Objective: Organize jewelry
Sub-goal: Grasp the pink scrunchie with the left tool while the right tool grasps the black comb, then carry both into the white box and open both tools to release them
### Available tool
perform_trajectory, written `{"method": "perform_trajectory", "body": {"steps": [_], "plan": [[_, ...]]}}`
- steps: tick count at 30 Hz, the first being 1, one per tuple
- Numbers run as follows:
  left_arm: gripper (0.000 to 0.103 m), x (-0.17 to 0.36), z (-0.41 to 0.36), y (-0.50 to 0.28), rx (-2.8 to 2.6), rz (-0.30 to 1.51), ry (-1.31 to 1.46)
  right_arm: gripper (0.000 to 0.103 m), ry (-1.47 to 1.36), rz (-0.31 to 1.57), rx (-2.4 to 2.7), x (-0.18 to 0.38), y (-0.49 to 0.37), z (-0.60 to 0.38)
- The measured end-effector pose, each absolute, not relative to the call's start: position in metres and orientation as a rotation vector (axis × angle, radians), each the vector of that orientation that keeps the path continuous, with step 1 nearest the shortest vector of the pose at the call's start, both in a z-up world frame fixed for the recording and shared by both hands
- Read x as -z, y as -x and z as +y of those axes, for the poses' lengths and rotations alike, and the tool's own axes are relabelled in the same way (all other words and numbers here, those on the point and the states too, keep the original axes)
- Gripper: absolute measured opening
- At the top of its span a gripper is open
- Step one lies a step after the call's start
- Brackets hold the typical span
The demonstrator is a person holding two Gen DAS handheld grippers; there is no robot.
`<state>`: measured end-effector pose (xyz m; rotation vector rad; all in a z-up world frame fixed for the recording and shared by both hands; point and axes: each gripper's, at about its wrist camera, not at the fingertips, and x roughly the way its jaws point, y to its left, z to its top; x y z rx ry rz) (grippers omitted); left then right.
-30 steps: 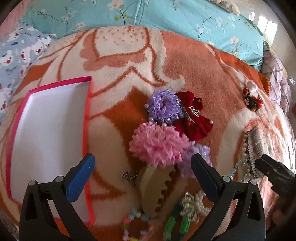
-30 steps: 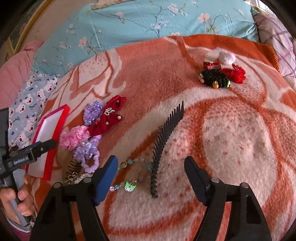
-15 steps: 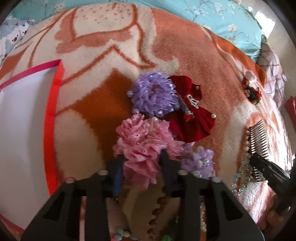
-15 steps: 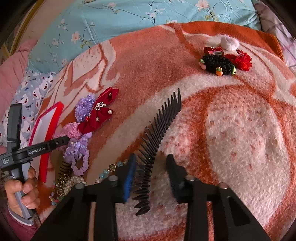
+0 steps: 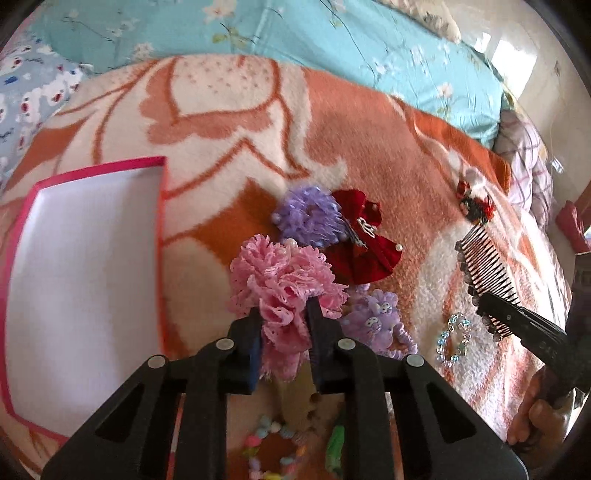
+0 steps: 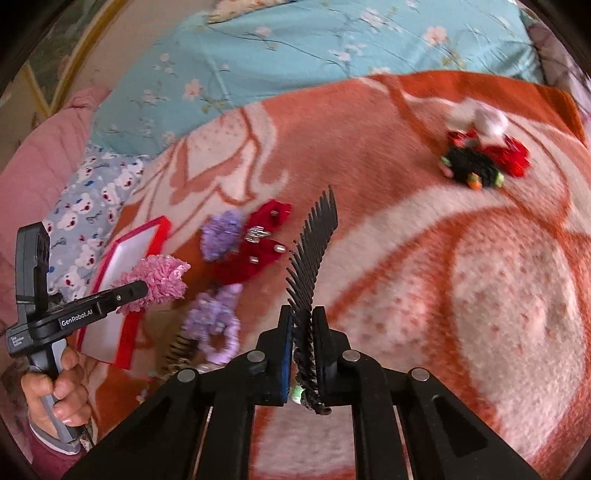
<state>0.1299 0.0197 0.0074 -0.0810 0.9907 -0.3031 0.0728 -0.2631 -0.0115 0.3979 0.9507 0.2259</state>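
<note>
My left gripper [image 5: 283,321] is shut on a pink frilly scrunchie [image 5: 284,284] and holds it lifted above the blanket; it also shows in the right wrist view [image 6: 160,278]. My right gripper [image 6: 303,325] is shut on a black hair comb [image 6: 314,251], lifted with its teeth pointing left; the comb shows in the left wrist view [image 5: 487,266]. A white box with a pink rim [image 5: 74,280] lies open at the left. A purple scrunchie [image 5: 308,216], a red bow [image 5: 364,254] and a lilac scrunchie [image 5: 376,321] lie on the blanket.
A crystal bracelet [image 5: 452,339], a beige claw clip [image 5: 295,391], a bead bracelet [image 5: 273,450] and a green clip [image 5: 334,448] lie near me. A black and red hair piece [image 6: 476,166] lies far right. Pillows [image 5: 258,33] line the back.
Both grippers closed, the left on the pink scrunchie and the right on the black comb. Both then lifted their items off the blanket.
</note>
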Motion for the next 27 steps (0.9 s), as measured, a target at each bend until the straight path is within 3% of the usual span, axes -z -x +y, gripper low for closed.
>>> {"method": "perform_trajectory", "body": {"steps": [12, 27], "plan": [[0.018, -0.029, 0.099, -0.117, 0.173, 0.919, 0.14, 0.009, -0.396, 0.92, -0.414, -0.011, -0.099, -0.181], [0.018, -0.008, 0.189, -0.148, 0.001, 0.921, 0.245, 0.009, -0.436, 0.918, -0.645, -0.009, -0.157, -0.033]]}}
